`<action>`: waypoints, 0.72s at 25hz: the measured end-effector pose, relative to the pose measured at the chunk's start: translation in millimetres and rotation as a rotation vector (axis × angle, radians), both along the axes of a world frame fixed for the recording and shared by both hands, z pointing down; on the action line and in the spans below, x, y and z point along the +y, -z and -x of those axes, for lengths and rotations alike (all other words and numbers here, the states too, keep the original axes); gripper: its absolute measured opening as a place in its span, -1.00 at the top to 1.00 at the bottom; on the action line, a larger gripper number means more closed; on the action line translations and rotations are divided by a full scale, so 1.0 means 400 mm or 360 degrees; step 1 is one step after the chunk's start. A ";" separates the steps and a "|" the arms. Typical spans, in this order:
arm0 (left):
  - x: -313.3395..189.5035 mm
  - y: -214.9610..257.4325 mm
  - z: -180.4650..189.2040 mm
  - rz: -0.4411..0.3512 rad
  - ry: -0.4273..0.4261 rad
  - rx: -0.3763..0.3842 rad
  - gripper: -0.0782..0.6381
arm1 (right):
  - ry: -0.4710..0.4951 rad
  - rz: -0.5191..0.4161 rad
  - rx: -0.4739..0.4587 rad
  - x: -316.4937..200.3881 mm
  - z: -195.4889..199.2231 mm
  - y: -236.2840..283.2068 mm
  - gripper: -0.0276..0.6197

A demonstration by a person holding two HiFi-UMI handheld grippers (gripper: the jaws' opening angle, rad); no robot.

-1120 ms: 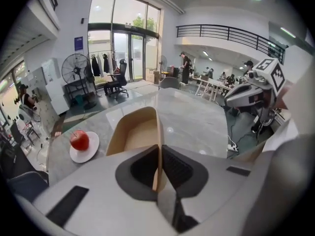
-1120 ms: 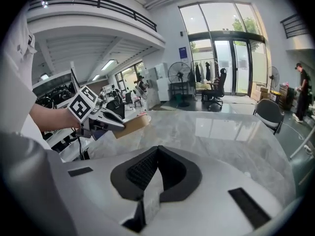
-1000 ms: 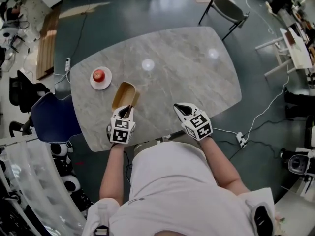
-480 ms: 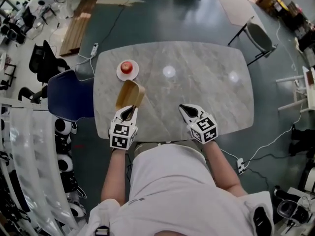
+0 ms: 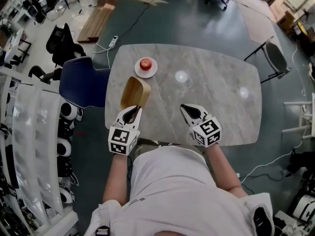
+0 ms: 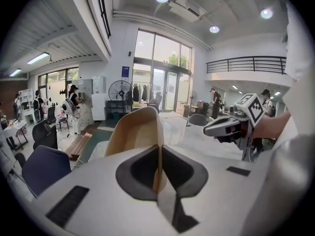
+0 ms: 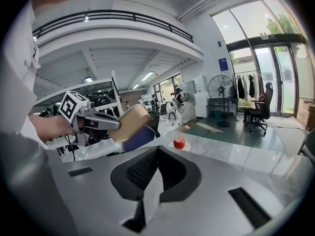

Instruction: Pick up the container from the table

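A tan paper container (image 5: pixel 135 92) is lifted off the grey marble table (image 5: pixel 221 97) and tilts up in the air. My left gripper (image 5: pixel 132 113) is shut on its near rim; in the left gripper view the container (image 6: pixel 135 132) wall runs down between the closed pads of the left gripper (image 6: pixel 158 168). My right gripper (image 5: pixel 187 111) hovers over the table's near edge, shut and holding nothing. From the right gripper view the right gripper (image 7: pixel 156 173) is closed, with the held container (image 7: pixel 130 122) off to the left.
A red apple (image 5: pixel 145 64) sits on a white plate (image 5: pixel 146 71) at the table's far left. A dark blue chair (image 5: pixel 81 88) stands at the left side and a grey chair (image 5: pixel 275 58) at the far right. Cables lie across the floor.
Both grippers have risen, the left one carrying the container higher off the table and tilting it further up. The head view has swung, so the table sits more to the right.
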State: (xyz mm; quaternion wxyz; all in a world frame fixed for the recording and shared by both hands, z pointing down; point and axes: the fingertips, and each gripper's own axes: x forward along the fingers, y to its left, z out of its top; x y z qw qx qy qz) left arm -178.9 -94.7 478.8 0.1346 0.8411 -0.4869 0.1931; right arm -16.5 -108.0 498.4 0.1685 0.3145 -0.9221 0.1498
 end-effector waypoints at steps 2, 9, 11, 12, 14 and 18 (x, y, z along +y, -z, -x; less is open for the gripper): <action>0.006 0.015 0.016 -0.0030 0.0037 0.0022 0.72 | 0.0035 -0.0022 -0.0017 -0.003 0.020 0.012 0.88; 0.020 0.056 0.066 -0.0135 0.0155 0.0094 0.72 | 0.0117 -0.0094 -0.0076 -0.013 0.077 0.052 0.88; 0.021 0.069 0.074 -0.0166 0.0177 0.0112 0.72 | 0.0123 -0.0120 -0.0082 -0.014 0.085 0.062 0.88; 0.020 0.075 0.077 -0.0184 0.0185 0.0119 0.72 | 0.0123 -0.0137 -0.0076 -0.015 0.087 0.066 0.88; 0.018 0.087 0.080 -0.0215 0.0196 0.0130 0.72 | 0.0120 -0.0168 -0.0064 -0.017 0.090 0.073 0.88; 0.017 0.094 0.088 -0.0244 0.0204 0.0150 0.72 | 0.0118 -0.0198 -0.0085 -0.013 0.098 0.085 0.88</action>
